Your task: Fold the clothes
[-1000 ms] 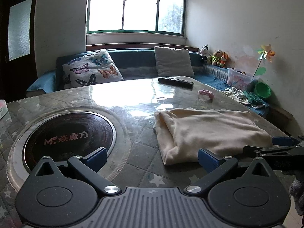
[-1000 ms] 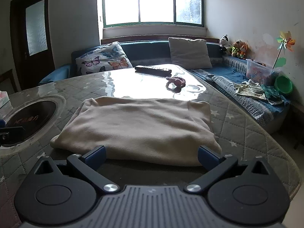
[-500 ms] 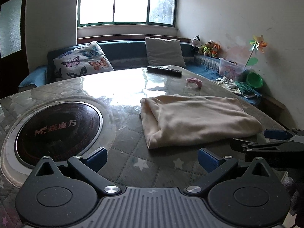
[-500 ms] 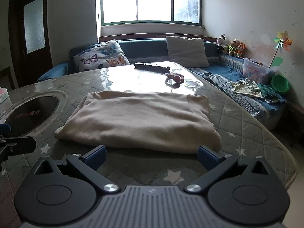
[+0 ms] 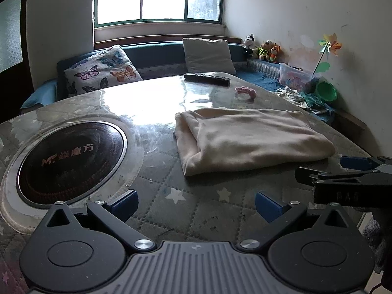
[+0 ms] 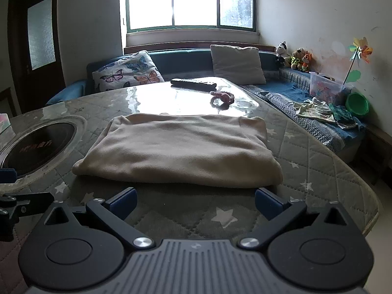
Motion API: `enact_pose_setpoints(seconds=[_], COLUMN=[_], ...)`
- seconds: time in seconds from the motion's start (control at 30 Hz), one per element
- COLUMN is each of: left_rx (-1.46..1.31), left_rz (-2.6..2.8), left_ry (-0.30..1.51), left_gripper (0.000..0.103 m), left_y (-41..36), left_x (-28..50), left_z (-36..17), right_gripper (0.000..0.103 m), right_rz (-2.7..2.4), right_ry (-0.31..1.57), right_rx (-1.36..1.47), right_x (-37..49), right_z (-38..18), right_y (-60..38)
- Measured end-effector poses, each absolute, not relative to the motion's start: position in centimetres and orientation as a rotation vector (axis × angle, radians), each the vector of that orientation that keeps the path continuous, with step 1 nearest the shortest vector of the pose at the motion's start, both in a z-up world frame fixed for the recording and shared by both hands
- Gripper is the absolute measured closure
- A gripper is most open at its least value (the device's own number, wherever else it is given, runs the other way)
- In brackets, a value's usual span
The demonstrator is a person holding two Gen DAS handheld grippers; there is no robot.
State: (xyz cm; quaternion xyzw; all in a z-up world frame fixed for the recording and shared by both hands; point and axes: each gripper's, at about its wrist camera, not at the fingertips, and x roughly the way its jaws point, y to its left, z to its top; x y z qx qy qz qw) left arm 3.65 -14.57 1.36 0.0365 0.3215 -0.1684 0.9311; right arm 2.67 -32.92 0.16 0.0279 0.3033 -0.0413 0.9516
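Observation:
A beige garment (image 5: 247,137) lies folded into a flat rectangle on the quilted round table (image 5: 196,203); it also shows in the right wrist view (image 6: 181,149). My left gripper (image 5: 196,202) is open and empty, back from the garment's near-left corner. My right gripper (image 6: 194,199) is open and empty, just short of the garment's near edge. The right gripper also shows at the right edge of the left wrist view (image 5: 348,171).
A round black hotplate (image 5: 68,159) is set into the table at the left. A black remote (image 5: 207,79) and a pink item (image 5: 246,91) lie at the far side. A blue sofa with cushions (image 5: 208,55) runs behind; loose clothes (image 6: 316,109) lie on it.
Both grippers have drawn back from the garment toward the near edge of the table. The garment lies still, folded as before.

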Motion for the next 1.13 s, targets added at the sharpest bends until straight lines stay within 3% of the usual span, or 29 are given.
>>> enact_pose_setpoints(seconds=[1.13], left_rx=[0.087], left_rz=[-0.376], left_ry=[0.674], left_gripper=[0.0], left_y=[-15.29], left_x=[3.75], left_z=[1.11], right_gripper=[0.0], right_rz=[-0.078], right_ry=[0.638], right_rx=[0.064], right_x=[2.73], right_z=[-0.35], right_y=[-32.33])
